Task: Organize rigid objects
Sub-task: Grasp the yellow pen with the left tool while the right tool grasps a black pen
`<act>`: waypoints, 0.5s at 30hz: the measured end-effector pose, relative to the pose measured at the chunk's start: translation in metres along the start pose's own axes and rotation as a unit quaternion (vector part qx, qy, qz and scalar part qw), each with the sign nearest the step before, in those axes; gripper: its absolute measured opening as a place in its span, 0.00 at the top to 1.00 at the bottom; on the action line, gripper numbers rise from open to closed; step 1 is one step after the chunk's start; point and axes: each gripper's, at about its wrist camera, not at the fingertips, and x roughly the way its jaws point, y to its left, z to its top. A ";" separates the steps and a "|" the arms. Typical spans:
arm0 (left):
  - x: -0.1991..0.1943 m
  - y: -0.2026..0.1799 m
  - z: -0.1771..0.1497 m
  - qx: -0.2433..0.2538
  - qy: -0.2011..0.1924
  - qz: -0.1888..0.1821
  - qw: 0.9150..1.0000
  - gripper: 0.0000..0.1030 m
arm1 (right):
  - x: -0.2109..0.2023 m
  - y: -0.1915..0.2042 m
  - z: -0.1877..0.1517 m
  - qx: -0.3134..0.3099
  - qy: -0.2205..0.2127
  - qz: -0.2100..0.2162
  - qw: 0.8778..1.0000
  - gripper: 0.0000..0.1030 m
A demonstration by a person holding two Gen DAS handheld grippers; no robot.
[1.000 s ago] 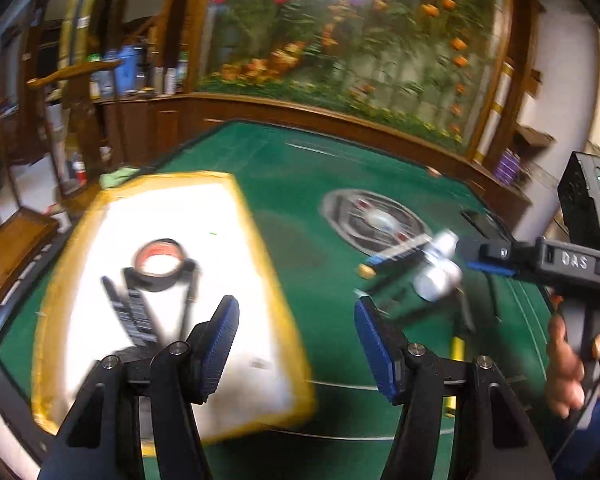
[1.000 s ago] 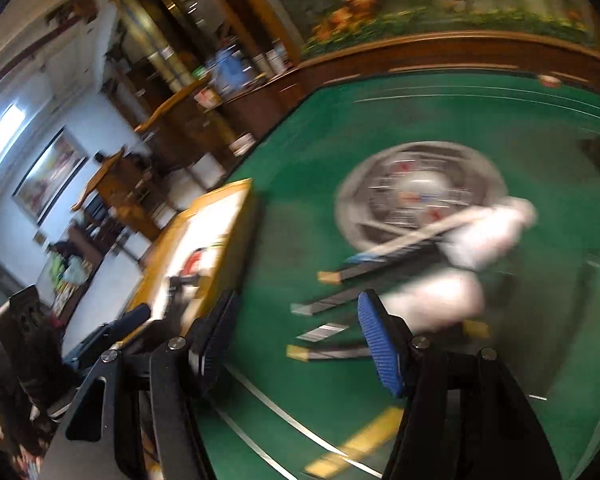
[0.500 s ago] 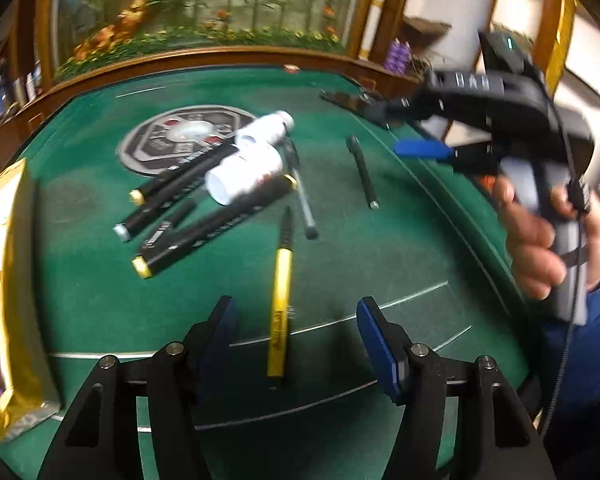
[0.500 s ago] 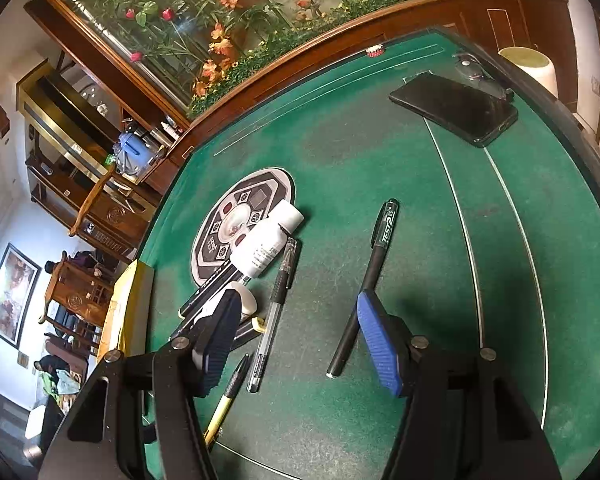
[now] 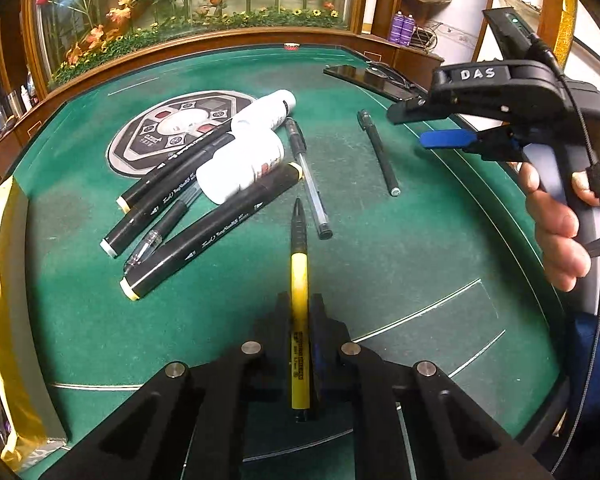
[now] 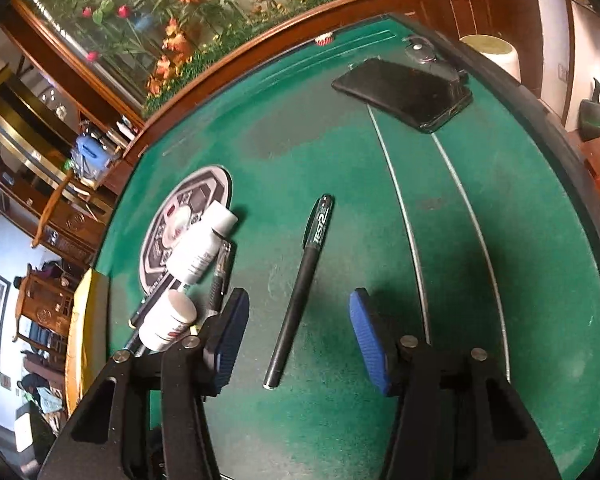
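Note:
My left gripper is shut on a yellow and black pen that points away over the green felt table. Ahead lie black markers, two white bottles, a clear pen and a slim black pen. My right gripper is open and empty, held above that slim black pen, which shows between its blue pads. The right gripper also shows in the left wrist view, open, at the right. The white bottles lie left of it.
A black phone lies at the table's far right. A round grey emblem marks the felt behind the markers. A yellow-edged white tray sits at the left. A wooden rail with flowers borders the far side.
My left gripper has closed on the yellow pen, which it earlier only straddled with open jaws. My right gripper has moved closer over the slim black pen and stays open.

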 end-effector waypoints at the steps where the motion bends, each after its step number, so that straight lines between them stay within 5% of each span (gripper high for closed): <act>1: 0.000 0.001 -0.001 -0.002 0.000 -0.002 1.000 0.92 | 0.002 0.002 -0.001 -0.007 0.000 -0.006 1.000 0.51; 5: 0.000 -0.001 0.001 0.004 0.000 0.003 1.000 0.92 | 0.014 0.012 0.002 -0.024 0.009 -0.029 0.999 0.66; 10: 0.002 -0.003 0.002 0.010 0.000 0.010 1.000 0.92 | 0.041 0.032 0.012 -0.072 0.022 -0.104 0.992 0.70; 12: 0.003 -0.003 0.002 0.010 0.001 0.010 1.000 0.92 | 0.047 0.038 0.012 -0.099 0.021 -0.140 0.985 0.85; 15: 0.004 -0.006 0.003 0.020 0.001 0.019 1.000 0.92 | 0.045 0.033 0.008 -0.099 0.014 -0.138 0.985 0.91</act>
